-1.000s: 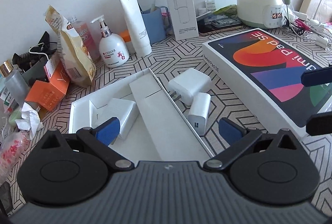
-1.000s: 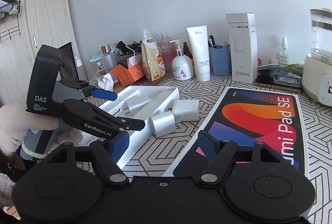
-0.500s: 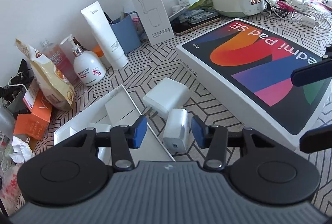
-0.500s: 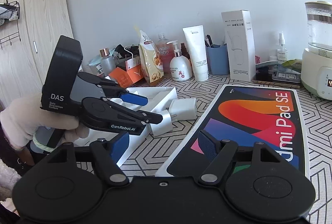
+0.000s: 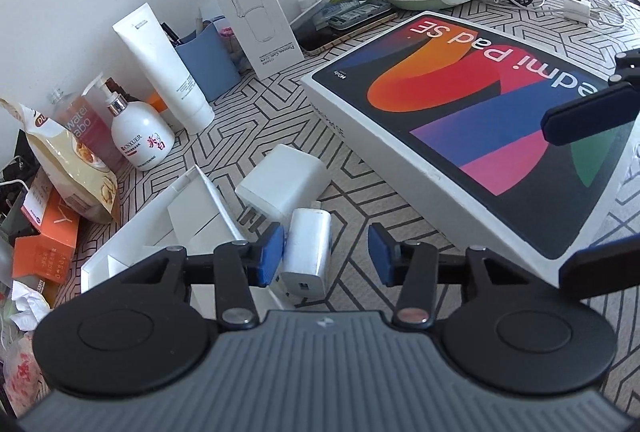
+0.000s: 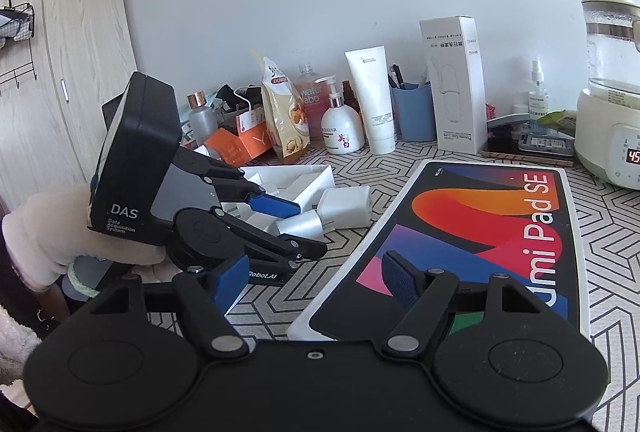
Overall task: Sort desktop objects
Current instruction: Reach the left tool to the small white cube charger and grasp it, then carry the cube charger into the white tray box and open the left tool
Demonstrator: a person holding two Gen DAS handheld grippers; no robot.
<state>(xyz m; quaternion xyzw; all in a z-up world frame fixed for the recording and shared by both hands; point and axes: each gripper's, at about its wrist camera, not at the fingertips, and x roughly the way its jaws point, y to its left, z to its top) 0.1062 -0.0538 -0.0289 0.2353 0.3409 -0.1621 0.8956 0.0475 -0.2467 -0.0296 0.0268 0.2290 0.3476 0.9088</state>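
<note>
Closing in, left gripper [image 5: 326,252] now straddles the small white charger [image 5: 307,248], fingers parted; off-centre, it could skid away.

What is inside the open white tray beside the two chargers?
White card dividers and inserts show in the tray. The left tongs cover its near part; any small items cannot be seen.
</note>
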